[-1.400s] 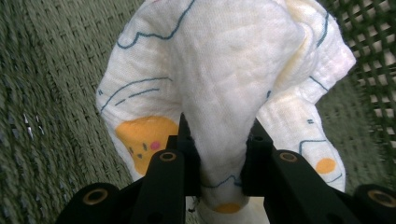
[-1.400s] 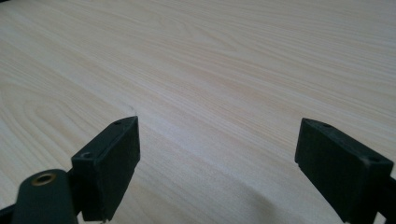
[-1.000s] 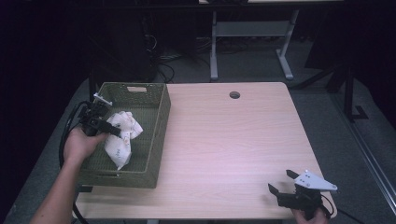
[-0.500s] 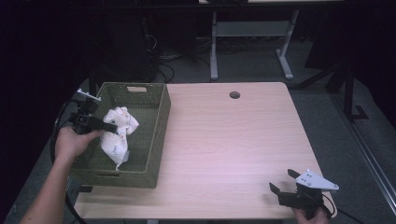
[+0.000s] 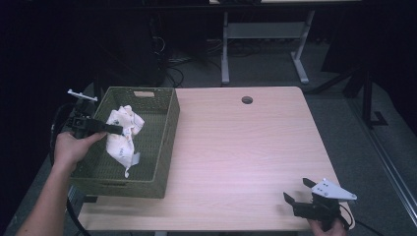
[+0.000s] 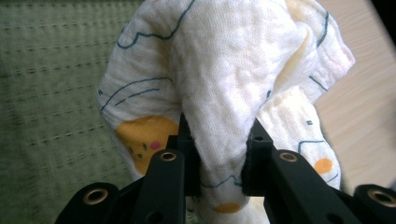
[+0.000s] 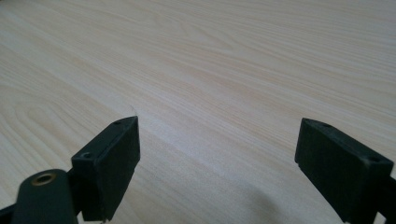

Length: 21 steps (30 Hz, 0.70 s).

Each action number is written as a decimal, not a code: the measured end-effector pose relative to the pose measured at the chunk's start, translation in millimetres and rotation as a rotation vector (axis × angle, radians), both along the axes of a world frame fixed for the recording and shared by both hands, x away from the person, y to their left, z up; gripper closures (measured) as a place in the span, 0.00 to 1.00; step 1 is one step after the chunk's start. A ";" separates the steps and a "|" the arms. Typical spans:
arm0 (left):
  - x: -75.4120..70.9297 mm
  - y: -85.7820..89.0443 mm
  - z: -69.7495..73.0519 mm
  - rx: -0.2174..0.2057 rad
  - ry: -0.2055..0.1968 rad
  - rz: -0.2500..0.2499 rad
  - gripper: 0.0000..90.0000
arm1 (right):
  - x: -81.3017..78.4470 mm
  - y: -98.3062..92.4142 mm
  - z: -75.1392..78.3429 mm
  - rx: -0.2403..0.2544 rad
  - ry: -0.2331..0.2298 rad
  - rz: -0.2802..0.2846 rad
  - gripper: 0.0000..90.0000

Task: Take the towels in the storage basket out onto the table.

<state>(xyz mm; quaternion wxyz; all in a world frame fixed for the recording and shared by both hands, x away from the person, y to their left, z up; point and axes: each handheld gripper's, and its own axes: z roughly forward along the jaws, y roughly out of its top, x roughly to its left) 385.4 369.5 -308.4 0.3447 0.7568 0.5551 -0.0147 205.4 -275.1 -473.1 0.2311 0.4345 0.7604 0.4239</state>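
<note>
Cloth (image 6: 224, 84) bunches between the left tool's (image 5: 114, 130) clamped jaws, apparently above the basket (image 5: 164, 142); right tool (image 7: 217, 154) gapes.

A light wooden table (image 5: 236, 147) stood in the scene, with a round cable hole (image 5: 247, 100) near its far edge. Beyond it, a white-legged desk frame (image 5: 265, 44) stood on grey carpet among floor cables (image 5: 172, 69).

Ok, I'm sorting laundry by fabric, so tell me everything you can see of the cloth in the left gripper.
The cloth is soft, crinkly, gauze-like white fabric printed with thin dark-blue lines and yellow-orange patches. It is bunched, one fold pinched in the shut jaws of the left gripper. In the high view it hangs crumpled inside the green woven basket, with a small tag at its lower end. Whether it rests on the basket floor is unclear.
</note>
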 end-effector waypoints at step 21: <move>1.9 -11.1 10.2 -0.334 -0.019 -0.050 0.81 | -0.5 -1.7 1.8 0.009 -0.009 0.005 0.15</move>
